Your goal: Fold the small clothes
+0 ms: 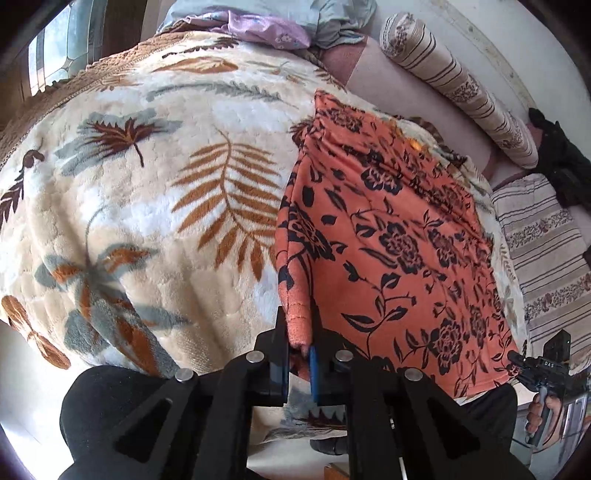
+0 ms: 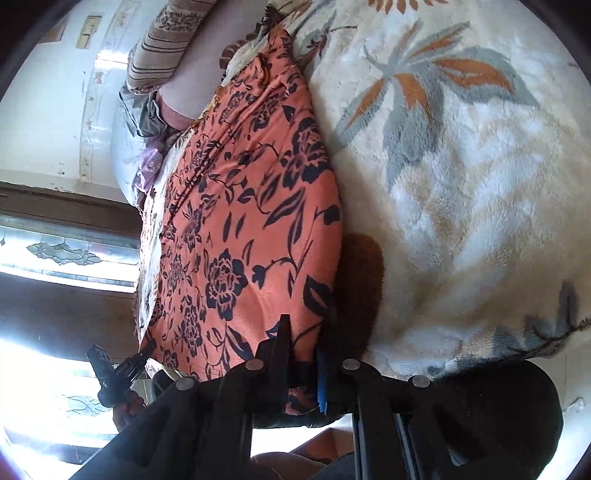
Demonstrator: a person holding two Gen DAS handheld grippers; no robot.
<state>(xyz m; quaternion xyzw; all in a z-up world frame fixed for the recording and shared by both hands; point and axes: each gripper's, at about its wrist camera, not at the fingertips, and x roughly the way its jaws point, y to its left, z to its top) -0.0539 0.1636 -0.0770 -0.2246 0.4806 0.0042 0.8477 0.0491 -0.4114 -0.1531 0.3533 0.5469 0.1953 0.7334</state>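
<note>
The left gripper pinches the orange floral cloth's corner at 6 o'clock; the right gripper clamps another corner, over the leaf-patterned blanket.

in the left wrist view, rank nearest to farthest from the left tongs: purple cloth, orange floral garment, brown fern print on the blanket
1. orange floral garment: its near corner is pinched in the left tongs.
2. brown fern print: mid-blanket, up and left of the tongs.
3. purple cloth: at the far end of the bed, top of view.
</note>
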